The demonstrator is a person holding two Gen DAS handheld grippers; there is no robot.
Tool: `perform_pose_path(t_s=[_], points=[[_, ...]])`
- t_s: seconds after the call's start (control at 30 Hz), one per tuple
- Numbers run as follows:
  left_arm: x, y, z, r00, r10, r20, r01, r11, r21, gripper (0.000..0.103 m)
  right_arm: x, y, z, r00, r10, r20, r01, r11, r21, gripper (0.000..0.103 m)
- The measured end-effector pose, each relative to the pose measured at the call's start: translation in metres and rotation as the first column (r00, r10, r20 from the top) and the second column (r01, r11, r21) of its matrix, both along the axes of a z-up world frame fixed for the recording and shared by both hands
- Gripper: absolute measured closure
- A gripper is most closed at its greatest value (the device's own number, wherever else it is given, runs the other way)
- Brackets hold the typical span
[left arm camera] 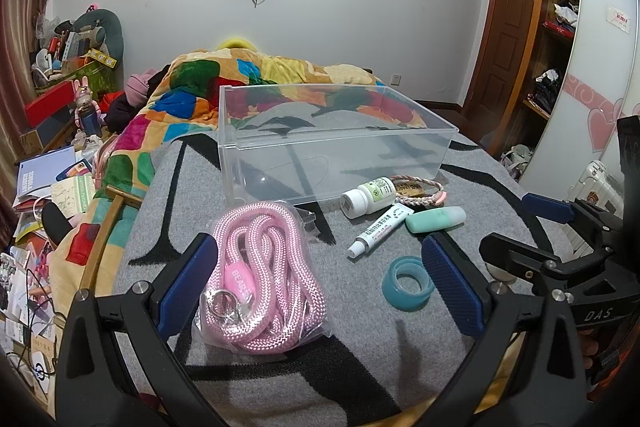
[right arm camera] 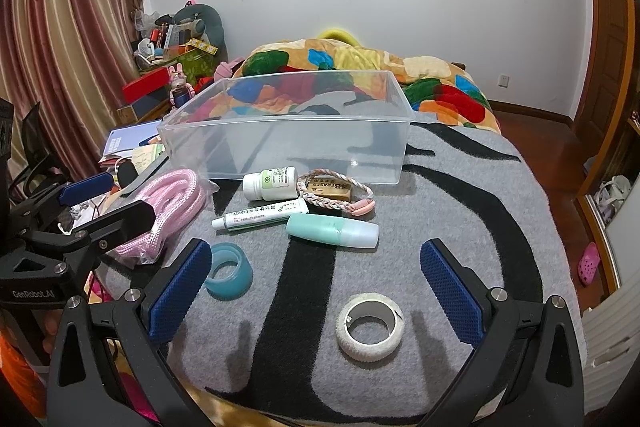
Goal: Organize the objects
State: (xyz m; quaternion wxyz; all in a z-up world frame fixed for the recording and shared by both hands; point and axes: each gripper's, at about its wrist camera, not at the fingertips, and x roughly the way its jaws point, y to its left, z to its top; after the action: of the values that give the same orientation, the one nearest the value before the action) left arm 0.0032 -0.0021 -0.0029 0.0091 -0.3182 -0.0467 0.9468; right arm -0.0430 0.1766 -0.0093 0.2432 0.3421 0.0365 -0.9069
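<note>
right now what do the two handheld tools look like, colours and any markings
Both match: black angular frames with silver screws, each carrying two fingers faced with dark blue textured pads. The left tool shows white "GenRobot.AI" lettering on its body in the right wrist view. The right tool shows "DAS" on its body in the left wrist view. No cables or sleeves are visible.

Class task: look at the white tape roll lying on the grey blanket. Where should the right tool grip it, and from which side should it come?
The white tape roll lies flat, hole upward, between the open right tool's fingers. Probably best to come straight down from above and close across its outer wall on opposite sides; the round, low ring offers no better edge.
</note>
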Motion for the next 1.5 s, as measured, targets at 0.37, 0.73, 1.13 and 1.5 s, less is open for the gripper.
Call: perform_pose_path(t_s=[0.37,0.73,1.13,1.5], points=[[-0.0001,0.0001,-0.0001,1.0,-0.001,-0.001,0.001,1.0,0.0,0.0,0.0001,-0.001,-0.0001,1.0,0.0,0.003,0.0,1.0,0.0,0.0],[-0.0001,0.0001,0.0,1.0,0.0,-0.001,0.0,1.0,0.0,0.0,0.0019,-0.0031,-0.0002,1.0,0.003,0.004,-0.003,1.0,-0.002,0.0],[0.0,0.0001,-0.0001,1.0,0.0,-0.001,0.0,1.0,0.0,0.0,0.0018,-0.003,-0.0004,1.0,0.004,0.006,-0.004,1.0,-0.004,0.0],[-0.002,-0.0089,-0.0022,0.999,0.028,0.02,-0.028,1.0,-0.01,0.0,0.0061,-0.0041,-0.0023,1.0,0.003,0.015,-0.003,1.0,0.013,0.0]])
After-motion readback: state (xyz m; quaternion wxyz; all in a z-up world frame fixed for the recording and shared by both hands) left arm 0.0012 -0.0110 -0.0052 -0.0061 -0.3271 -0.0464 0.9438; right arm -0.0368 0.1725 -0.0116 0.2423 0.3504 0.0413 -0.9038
